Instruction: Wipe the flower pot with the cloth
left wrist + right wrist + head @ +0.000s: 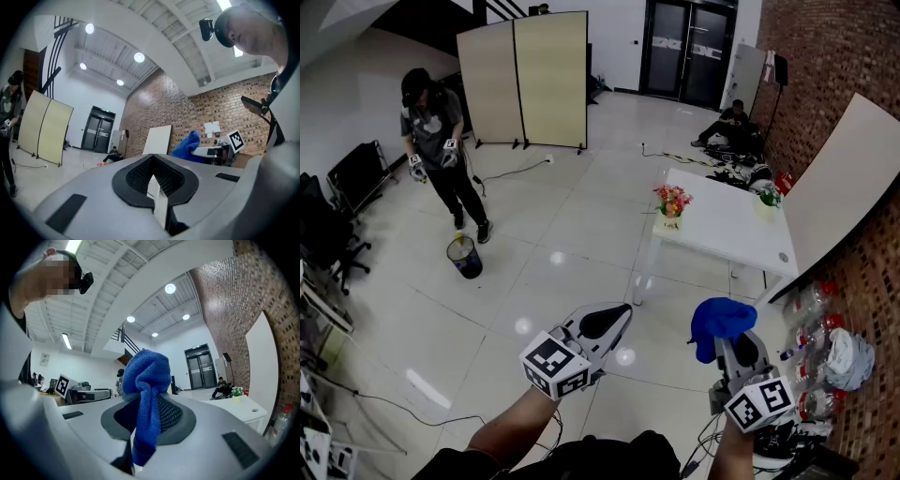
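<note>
The flower pot, holding pink and orange blooms, stands on the near left corner of the white table. Short of that table, the right gripper pinches a blue cloth, which bunches above its jaws. The left gripper, also short of the table, is pressed together on nothing.

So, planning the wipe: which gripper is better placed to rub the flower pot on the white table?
Right, probably. The right gripper holds the blue cloth and is closer to the table with the flower pot; the left gripper is shut and empty.
</note>
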Tool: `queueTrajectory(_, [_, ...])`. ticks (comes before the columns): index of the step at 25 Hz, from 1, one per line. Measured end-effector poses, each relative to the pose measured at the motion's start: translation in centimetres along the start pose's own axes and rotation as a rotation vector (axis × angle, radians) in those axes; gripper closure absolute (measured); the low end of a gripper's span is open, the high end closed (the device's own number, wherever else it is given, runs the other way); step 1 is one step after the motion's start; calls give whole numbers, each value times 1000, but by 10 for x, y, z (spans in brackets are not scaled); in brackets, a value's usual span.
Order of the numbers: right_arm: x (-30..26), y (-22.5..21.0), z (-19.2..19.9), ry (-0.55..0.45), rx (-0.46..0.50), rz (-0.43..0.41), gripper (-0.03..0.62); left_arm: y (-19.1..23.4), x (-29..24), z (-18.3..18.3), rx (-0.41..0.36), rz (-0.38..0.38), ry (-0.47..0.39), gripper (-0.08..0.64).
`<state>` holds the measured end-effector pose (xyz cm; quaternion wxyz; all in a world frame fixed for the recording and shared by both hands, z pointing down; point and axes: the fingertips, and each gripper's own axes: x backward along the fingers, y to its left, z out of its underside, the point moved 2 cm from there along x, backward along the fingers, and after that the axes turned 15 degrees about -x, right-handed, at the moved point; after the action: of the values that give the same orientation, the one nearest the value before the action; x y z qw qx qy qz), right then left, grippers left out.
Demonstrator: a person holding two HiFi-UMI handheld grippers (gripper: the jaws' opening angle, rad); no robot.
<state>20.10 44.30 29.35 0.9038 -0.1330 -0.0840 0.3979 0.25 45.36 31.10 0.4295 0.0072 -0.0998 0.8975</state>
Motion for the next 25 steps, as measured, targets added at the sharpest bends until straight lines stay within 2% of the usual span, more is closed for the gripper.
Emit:
queueTrajectory(8, [-43, -36, -3, -3, -11, -9, 528, 39, -42, 20, 0, -7, 14, 558])
queueTrajectory(16, [-98, -109, -37, -16, -12, -53, 528, 76, -124, 24, -33, -20, 31, 558])
queueTrajectory(25, [-158, -174, -51, 13, -33, -94, 528, 119, -200, 42, -17, -51, 49, 558])
